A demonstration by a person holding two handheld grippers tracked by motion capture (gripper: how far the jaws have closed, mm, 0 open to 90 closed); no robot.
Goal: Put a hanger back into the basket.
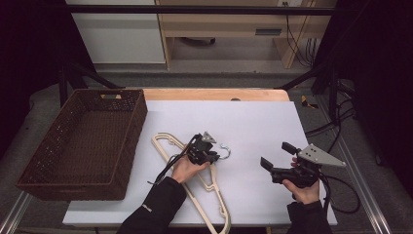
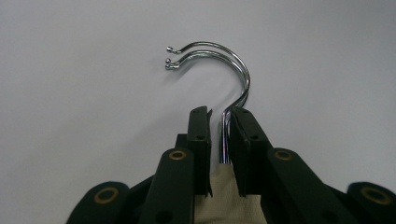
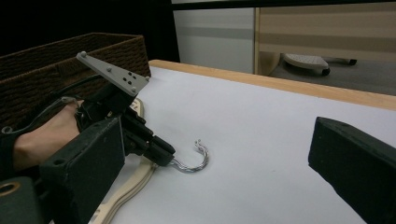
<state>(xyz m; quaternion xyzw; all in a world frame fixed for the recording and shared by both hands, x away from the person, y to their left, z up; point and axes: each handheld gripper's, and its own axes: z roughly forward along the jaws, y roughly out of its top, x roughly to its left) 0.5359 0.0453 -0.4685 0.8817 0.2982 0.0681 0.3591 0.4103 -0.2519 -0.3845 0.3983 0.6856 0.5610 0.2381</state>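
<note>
Two cream hangers lie stacked on the white table top, their chrome hooks pointing right. My left gripper sits low over the hangers' neck. In the left gripper view its jaws straddle the two hook stems; the wire rests against the right jaw with a small gap on the left, so the gripper is narrowly open. The hooks curl ahead of it. My right gripper hovers to the right with its jaws wide open and empty, facing the hooks and the left gripper.
A dark brown wicker basket stands empty at the table's left side, also seen behind the left hand. A wooden strip runs along the table's far edge. Cables trail from both grippers.
</note>
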